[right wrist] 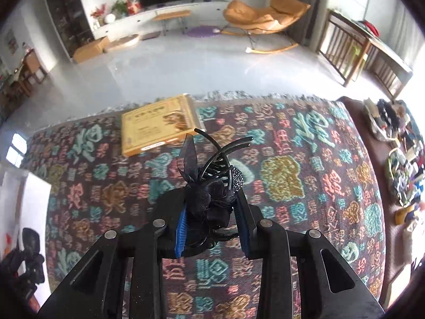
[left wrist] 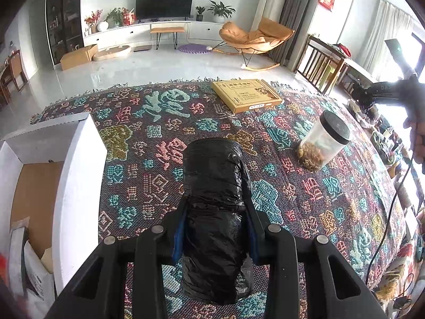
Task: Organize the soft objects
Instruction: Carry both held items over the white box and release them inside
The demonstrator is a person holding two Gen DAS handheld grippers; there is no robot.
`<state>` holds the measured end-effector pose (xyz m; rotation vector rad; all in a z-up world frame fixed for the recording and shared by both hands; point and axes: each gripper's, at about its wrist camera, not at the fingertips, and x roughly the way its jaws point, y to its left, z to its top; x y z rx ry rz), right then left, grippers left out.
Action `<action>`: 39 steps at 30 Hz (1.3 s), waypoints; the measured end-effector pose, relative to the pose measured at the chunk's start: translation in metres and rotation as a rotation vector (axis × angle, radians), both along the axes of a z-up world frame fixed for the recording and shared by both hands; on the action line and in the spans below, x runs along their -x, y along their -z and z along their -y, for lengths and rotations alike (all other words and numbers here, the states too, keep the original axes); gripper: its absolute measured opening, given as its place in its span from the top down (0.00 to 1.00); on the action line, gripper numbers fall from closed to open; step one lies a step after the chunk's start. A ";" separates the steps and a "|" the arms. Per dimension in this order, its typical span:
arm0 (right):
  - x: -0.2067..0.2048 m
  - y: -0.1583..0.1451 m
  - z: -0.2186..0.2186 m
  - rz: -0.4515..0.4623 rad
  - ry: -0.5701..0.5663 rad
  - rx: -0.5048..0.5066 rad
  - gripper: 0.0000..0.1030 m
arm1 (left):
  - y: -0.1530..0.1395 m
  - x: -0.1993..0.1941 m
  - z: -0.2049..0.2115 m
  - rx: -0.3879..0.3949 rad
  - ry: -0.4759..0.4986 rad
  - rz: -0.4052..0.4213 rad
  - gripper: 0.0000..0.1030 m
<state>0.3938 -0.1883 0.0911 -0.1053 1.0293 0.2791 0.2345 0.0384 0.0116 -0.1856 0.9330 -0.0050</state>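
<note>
With your left gripper (left wrist: 215, 212) pinching the black bag roll (left wrist: 212, 186) and your right gripper (right wrist: 212, 212) pinching the hair clip (right wrist: 212, 186), carry both level to the white box (left wrist: 79, 172) at the frame's left.

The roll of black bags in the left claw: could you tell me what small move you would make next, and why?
I would probably carry the roll of black bags sideways over the open white box at the left. The left claw is shut on the roll, which looks lifted off the patterned cloth, and the box appears the likeliest place for it.
</note>
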 end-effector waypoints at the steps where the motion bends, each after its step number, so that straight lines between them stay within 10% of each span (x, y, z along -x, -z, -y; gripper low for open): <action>1: 0.000 0.000 0.000 0.000 0.000 0.000 0.68 | -0.003 0.006 -0.004 0.001 -0.008 0.007 0.65; 15: 0.150 -0.027 -0.217 0.020 -0.336 -0.086 0.67 | -0.053 0.101 -0.086 -0.099 -0.111 0.117 0.65; 28: 0.271 0.005 -0.377 -0.075 -0.583 -0.198 0.66 | -0.014 0.206 -0.239 -0.170 -0.360 -0.013 0.62; 30: 0.284 0.025 -0.394 -0.133 -0.597 -0.186 0.59 | -0.005 0.221 -0.254 -0.161 -0.393 -0.029 0.57; 32: 0.295 0.046 -0.406 -0.202 -0.625 -0.161 0.25 | 0.000 0.235 -0.261 -0.152 -0.422 -0.015 0.32; 34: 0.306 0.059 -0.409 -0.224 -0.642 -0.119 0.25 | 0.000 0.249 -0.262 -0.152 -0.446 0.017 0.14; 39: 0.330 0.056 -0.396 -0.188 -0.619 -0.083 0.25 | -0.017 0.274 -0.244 -0.161 -0.448 0.125 0.11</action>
